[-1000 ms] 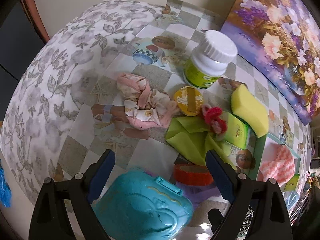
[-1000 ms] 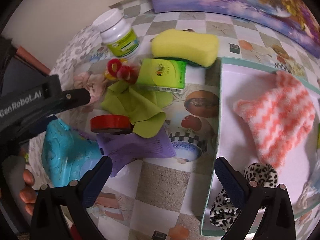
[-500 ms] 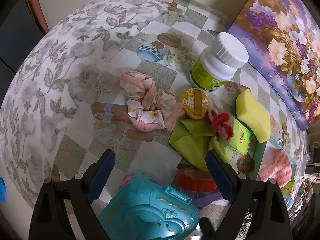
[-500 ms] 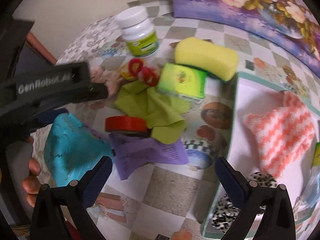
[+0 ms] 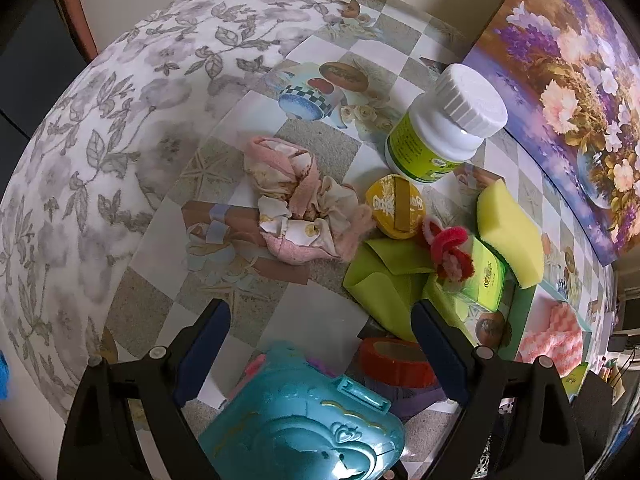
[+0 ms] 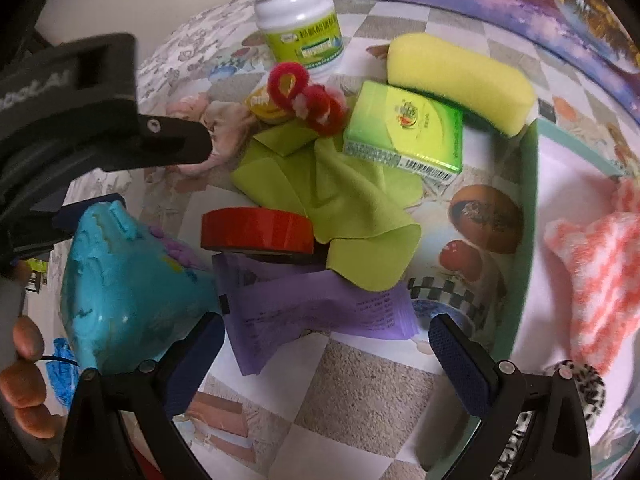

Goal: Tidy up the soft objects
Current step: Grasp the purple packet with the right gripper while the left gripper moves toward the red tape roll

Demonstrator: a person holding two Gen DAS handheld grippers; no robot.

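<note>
1. Two tongs hang over a cluttered table, both pointing steeply down. The left tongs [image 5: 320, 344] are spread wide with nothing pinched; a turquoise toy case [image 5: 304, 428] sits just under them, between the jaws but not pressed.
2. The right tongs [image 6: 326, 352] are also spread and empty, with a purple packet [image 6: 320, 304] just ahead of their tips.
3. Beyond the purple packet, straight ahead of the right tongs, lies a green cloth [image 6: 340, 200], partly draped over a red tape roll [image 6: 256, 228]. That overlap likely means the cloth must be lifted clear of the roll.
4. Ahead of the left tongs is a crumpled pink cloth [image 5: 296, 208], lying alone on the tablecloth, apart from the hard things, so it looks easy to pinch.
5. To the right of the right tongs a tray [image 6: 528, 200] already holds a pink-and-white knitted piece [image 6: 592, 280] and a leopard-print piece [image 6: 588, 384], apparently the place for soft things.
6. A yellow sponge [image 6: 456, 80], red hair ties [image 6: 304, 96], a green box [image 6: 404, 132] and a white bottle [image 6: 300, 20] lie farther ahead.
</note>
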